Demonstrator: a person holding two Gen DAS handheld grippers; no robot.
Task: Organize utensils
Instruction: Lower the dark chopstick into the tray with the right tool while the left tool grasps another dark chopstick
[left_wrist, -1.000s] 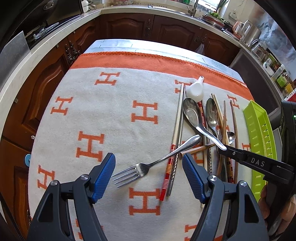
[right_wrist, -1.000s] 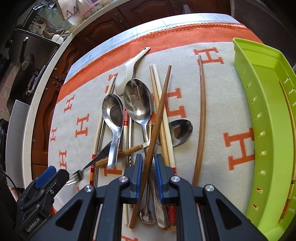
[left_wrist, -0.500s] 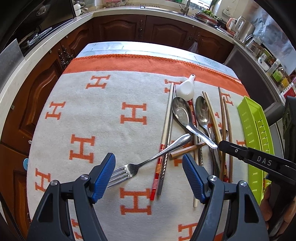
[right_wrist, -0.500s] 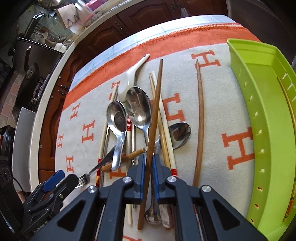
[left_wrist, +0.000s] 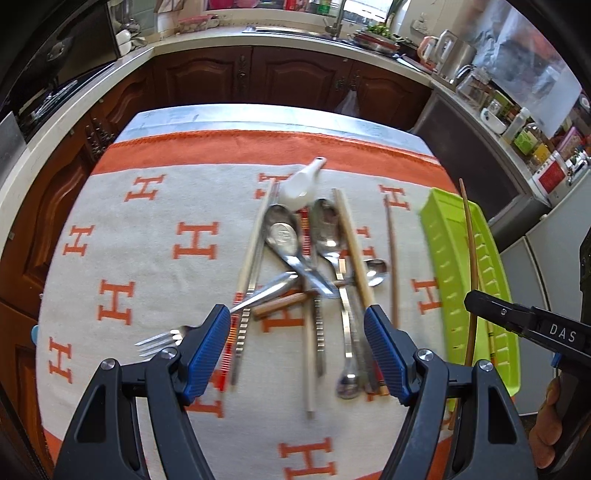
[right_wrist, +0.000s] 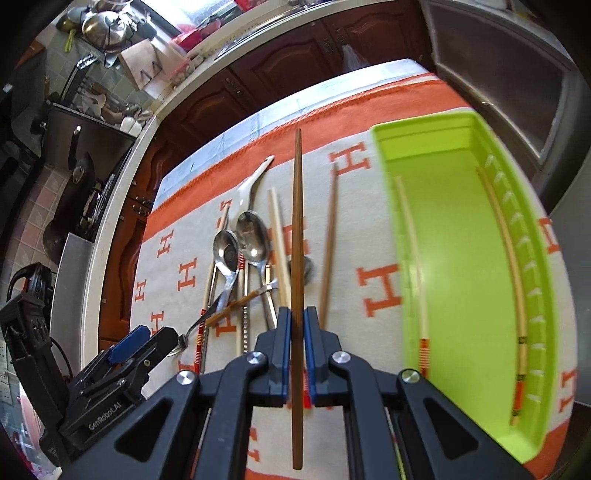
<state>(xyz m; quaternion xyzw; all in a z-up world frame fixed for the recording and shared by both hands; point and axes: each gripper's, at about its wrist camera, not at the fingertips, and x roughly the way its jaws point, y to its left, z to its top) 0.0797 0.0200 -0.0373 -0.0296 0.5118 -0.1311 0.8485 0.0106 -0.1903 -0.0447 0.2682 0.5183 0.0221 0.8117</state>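
Dark brown chopstick (right_wrist: 296, 258), clamped mid-shaft in the right tool (right_wrist: 294, 345), jaws having just closed on it; pinched near the middle probably so it balanced instead of drooping. Carried clear of the utensil pile (left_wrist: 314, 280) on the bench cloth (left_wrist: 147, 258), above it and just left of the green tray (right_wrist: 461, 258). Two pale chopsticks (right_wrist: 413, 258) already lying lengthwise inside, so likely lined up to drop in the same way. Left tool (left_wrist: 295, 354) spread wide, gripping nothing, hovering over the fork (left_wrist: 162, 341), maybe next.

Dark wooden cabinets (left_wrist: 295, 77), pale countertop (left_wrist: 207, 40), sunlit sink (left_wrist: 291, 30)
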